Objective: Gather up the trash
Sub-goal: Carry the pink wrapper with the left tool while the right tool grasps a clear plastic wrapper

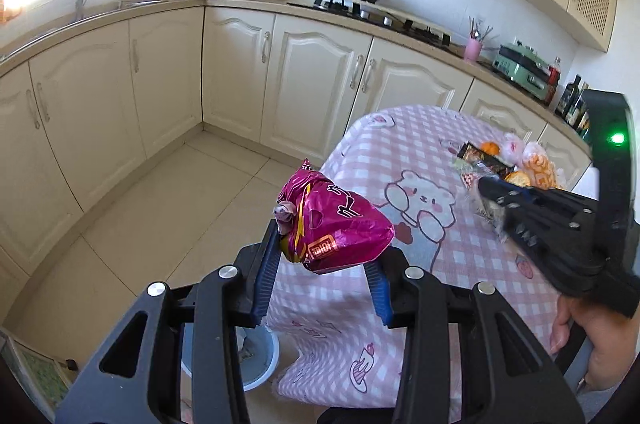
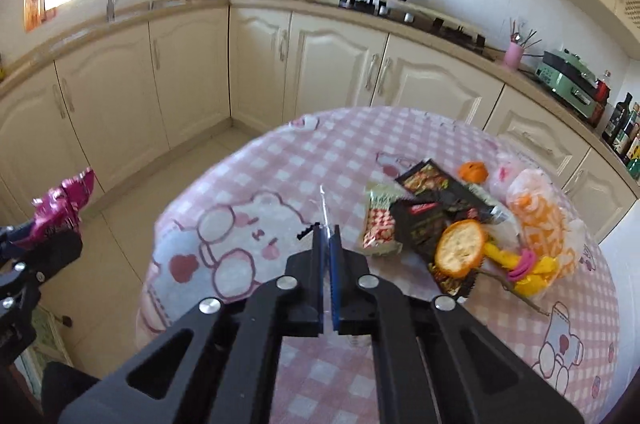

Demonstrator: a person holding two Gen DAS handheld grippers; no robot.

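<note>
We see a round table (image 2: pixel 280 160) under a pink checked cloth with cartoon bear prints. Right of the right-hand fingers (image 2: pixel 318 244) and just beyond them lies a cluster: a red-and-white checked packet (image 2: pixel 380 224), dark wrappers (image 2: pixel 424 220), a round orange peel (image 2: pixel 460 242), a small orange (image 2: pixel 473 171), a yellow piece with a pink ring (image 2: pixel 524 264) and clear orange-printed bags (image 2: pixel 540 216). Left of the fingers the cloth is bare. Below the table stands a blue bin (image 1: pixel 260 360) on the tiled floor (image 1: pixel 168 208).

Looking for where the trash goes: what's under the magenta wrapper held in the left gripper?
Below the magenta wrapper and the left gripper, a blue bin stands on the floor beside the table. The gripper's frame covers most of it, so its contents are mostly hidden.
</note>
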